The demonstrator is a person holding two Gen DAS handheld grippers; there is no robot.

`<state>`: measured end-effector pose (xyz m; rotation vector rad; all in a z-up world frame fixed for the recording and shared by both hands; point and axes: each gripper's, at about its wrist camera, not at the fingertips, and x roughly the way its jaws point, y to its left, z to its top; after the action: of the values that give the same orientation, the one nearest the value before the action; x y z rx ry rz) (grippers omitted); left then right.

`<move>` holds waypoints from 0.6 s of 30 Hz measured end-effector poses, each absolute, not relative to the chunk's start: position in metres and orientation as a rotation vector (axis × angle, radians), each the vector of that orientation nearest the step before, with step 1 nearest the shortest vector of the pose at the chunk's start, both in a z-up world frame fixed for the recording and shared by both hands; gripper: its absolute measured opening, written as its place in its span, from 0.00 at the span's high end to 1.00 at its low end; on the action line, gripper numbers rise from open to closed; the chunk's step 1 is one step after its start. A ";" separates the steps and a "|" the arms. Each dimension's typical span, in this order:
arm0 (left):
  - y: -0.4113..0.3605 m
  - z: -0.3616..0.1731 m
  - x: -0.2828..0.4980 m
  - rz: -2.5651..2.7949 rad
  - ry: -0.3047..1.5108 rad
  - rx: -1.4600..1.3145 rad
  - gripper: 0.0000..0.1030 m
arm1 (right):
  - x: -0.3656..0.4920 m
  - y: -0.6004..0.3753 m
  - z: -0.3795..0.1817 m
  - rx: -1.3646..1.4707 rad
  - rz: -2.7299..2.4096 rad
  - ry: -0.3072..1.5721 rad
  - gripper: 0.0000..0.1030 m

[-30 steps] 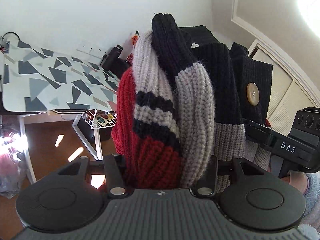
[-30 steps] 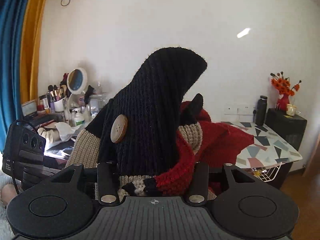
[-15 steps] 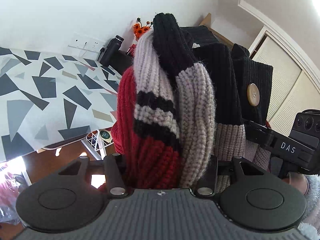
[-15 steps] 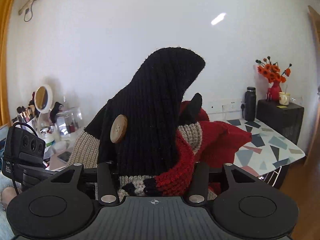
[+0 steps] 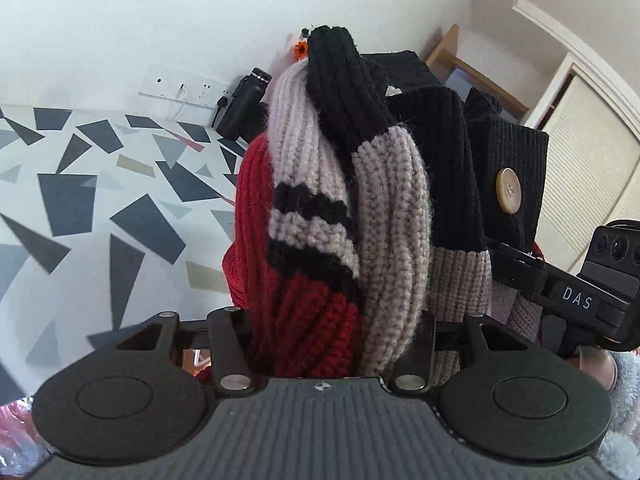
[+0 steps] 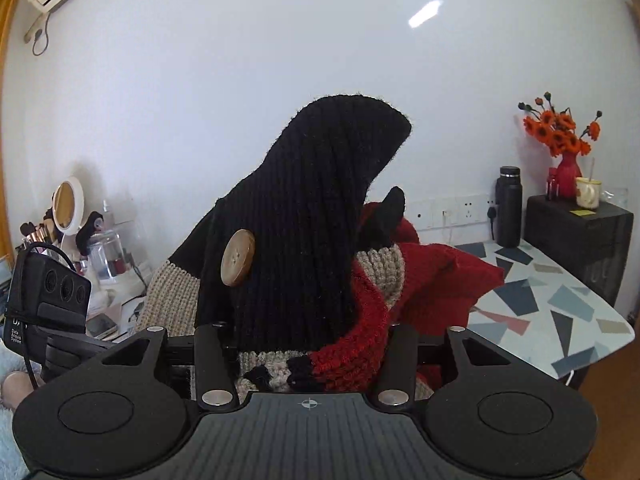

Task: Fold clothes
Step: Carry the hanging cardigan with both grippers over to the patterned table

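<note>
A chunky knit cardigan in red, grey and black, with large wooden buttons, hangs bunched in the air. My left gripper is shut on a thick fold of it, and the cloth hides the fingertips. In the right wrist view my right gripper is shut on the cardigan's black and red edge near a button. The two grippers are close together: the right gripper shows at the left view's right edge, and the left gripper at the right view's left edge.
A table with a grey geometric pattern lies below and left of the cardigan, also seen at right. A black bottle, a black box with a red flower vase, and a cluttered vanity with a mirror line the wall.
Both grippers have carried the cardigan toward the patterned table, which now fills more of the left view. The grip on the cloth is unchanged.
</note>
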<state>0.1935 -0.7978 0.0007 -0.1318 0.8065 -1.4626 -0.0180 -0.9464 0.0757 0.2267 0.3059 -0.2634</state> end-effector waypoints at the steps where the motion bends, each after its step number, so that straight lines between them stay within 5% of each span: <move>1: -0.814 0.001 0.193 -1.451 0.813 -0.128 0.52 | -0.017 -0.964 0.075 0.229 -0.256 0.309 0.59; 18: -0.974 -0.016 0.255 -1.255 0.856 -0.226 0.52 | 0.076 -1.188 0.061 0.230 -0.081 0.385 0.59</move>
<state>0.2547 -0.9741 -0.0159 -0.2263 0.8558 -1.2552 0.0756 -1.1877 0.0614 0.2295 0.3846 -0.0811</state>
